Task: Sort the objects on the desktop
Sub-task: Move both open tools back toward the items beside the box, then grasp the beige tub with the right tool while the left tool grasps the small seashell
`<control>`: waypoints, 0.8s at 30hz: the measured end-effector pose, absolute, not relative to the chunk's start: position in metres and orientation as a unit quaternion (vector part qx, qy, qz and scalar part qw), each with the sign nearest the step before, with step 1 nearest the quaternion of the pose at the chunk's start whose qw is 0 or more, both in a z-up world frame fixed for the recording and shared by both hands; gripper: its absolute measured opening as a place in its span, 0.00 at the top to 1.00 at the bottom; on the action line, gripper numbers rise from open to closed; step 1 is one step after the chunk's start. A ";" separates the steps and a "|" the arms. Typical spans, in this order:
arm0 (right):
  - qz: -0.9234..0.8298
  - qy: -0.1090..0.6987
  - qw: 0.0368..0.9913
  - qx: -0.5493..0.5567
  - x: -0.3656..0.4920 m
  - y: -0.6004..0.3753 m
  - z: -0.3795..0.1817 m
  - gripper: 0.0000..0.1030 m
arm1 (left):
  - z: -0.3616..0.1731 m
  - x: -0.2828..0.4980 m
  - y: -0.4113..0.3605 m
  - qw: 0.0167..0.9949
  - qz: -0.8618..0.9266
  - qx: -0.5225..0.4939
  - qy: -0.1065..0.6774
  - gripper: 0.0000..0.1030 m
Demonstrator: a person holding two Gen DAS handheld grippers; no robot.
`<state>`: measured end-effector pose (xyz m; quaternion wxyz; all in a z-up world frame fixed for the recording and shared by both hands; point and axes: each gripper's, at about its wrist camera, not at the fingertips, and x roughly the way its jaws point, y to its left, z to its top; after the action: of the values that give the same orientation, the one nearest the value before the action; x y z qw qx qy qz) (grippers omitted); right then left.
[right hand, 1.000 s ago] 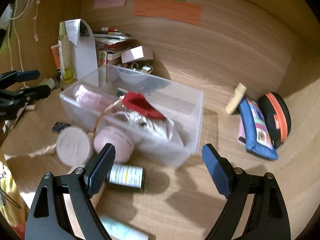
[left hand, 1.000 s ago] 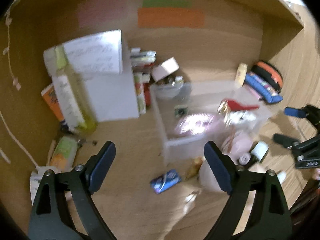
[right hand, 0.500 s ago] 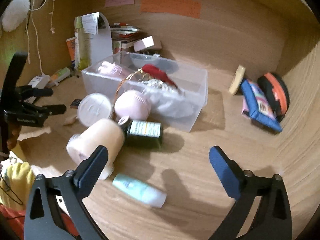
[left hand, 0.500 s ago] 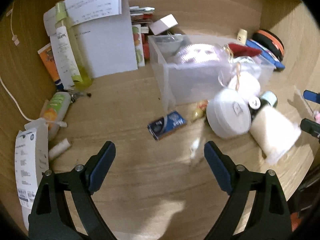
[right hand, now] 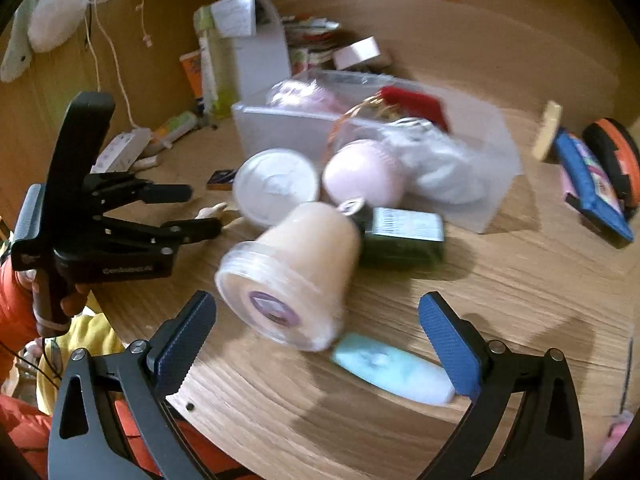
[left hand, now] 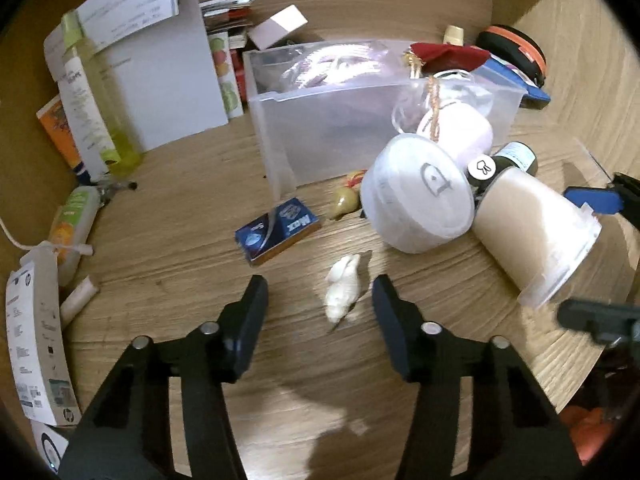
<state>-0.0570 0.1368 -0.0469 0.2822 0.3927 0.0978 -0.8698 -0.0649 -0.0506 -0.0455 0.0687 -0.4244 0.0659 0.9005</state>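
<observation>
Sorting looks barely started, our guess. The clear bin (left hand: 328,132) at the back-centre of the table (left hand: 168,240) already holds a few bits: a pinkish bundle (left hand: 332,68), a red cloth thing (left hand: 444,54), a crumpled clear bag (right hand: 440,168). Most stuff is loose on the table.

Left to sort, as far as we see:
- white lidded tub (left hand: 416,196), on its side, just in front of the bin
- pink round thing (right hand: 362,176), touching the bin front
- beige cup (right hand: 296,272), tipped over, lid end toward the right cam, against the tub
- dark bottle (right hand: 400,232), lying down behind the cup
- pale blue tube (right hand: 394,368), flat on the table, just beside the cup
- blue card box (left hand: 278,230), near the bin's left corner
- small white lump (left hand: 344,286), shape unclear, maybe a figurine
- yellowish blob (left hand: 346,200) by the bin, can't ID

Left hand-held gripper (left hand: 320,300): fingers apart, nothing in them, low over the table w/ the white lump between them, not touching. Likely the next pick.

Right hand-held gripper (right hand: 316,340): fingers wide apart, empty, framing the beige cup and tube from the near side. Right view is blurred.

Blue pouch (right hand: 592,184) and orange-black case (right hand: 612,156) sit far right; papers and books stack back left.
</observation>
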 end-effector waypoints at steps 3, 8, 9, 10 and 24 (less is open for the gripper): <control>-0.866 0.107 0.282 0.398 -0.060 0.123 -0.053 0.04 | -0.045 -0.066 -0.048 0.075 0.900 -0.425 0.063 0.63; -0.865 0.104 0.280 0.404 -0.064 0.113 -0.060 0.22 | -0.045 -0.066 -0.046 0.083 0.901 -0.422 0.056 0.83; -0.862 0.104 0.281 0.408 -0.066 0.111 -0.062 0.30 | -0.045 -0.066 -0.046 0.085 0.901 -0.422 0.055 0.83; -0.861 0.103 0.279 0.414 -0.067 0.111 -0.065 0.30 | -0.045 -0.066 -0.046 0.085 0.901 -0.421 0.054 0.83; -0.875 0.068 0.272 0.395 -0.065 0.136 -0.048 0.36 | -0.011 -0.055 -0.053 0.079 0.924 -0.374 0.021 0.83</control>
<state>-0.0648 0.1356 -0.0479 0.2717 0.3949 0.0685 -0.8750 -0.0546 -0.0525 -0.0111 0.0789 -0.3744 0.0209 0.9236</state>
